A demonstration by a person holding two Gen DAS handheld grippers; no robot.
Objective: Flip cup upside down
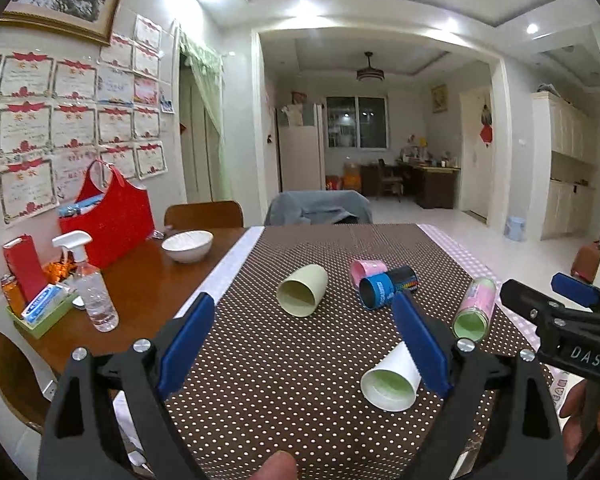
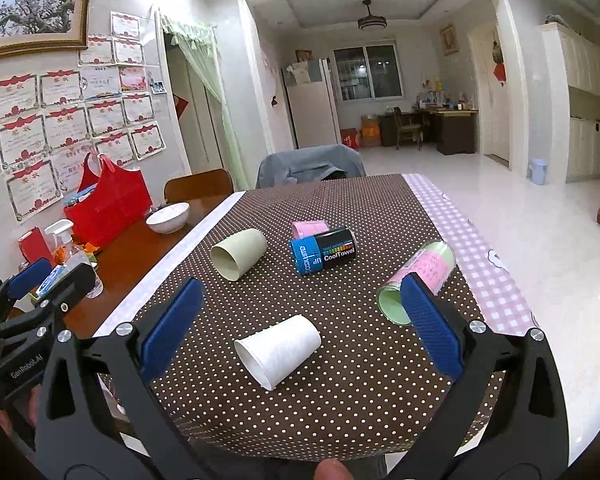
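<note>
Several cups lie on their sides on the dotted brown tablecloth point(image 1: 268, 360). A white paper cup point(image 1: 392, 378) point(image 2: 278, 350) lies nearest, mouth toward me. A pale green cup point(image 1: 302, 290) point(image 2: 238, 253) lies farther left. A pink and green cup point(image 1: 474, 308) point(image 2: 420, 276) lies at the right. A blue and black CoolTowel can point(image 1: 386, 288) point(image 2: 325, 250) lies in front of a pink cup point(image 1: 366, 270) point(image 2: 309, 226). My left gripper point(image 1: 304, 344) is open and empty above the cloth. My right gripper point(image 2: 300, 332) is open and empty, straddling the white cup from above.
A white bowl point(image 1: 188, 245), a red bag point(image 1: 112, 220), a spray bottle point(image 1: 90, 284) and a green tray of small items point(image 1: 40, 316) stand on the bare wood at the left. Chairs point(image 1: 204, 214) stand at the far edge. The table edge drops off at the right.
</note>
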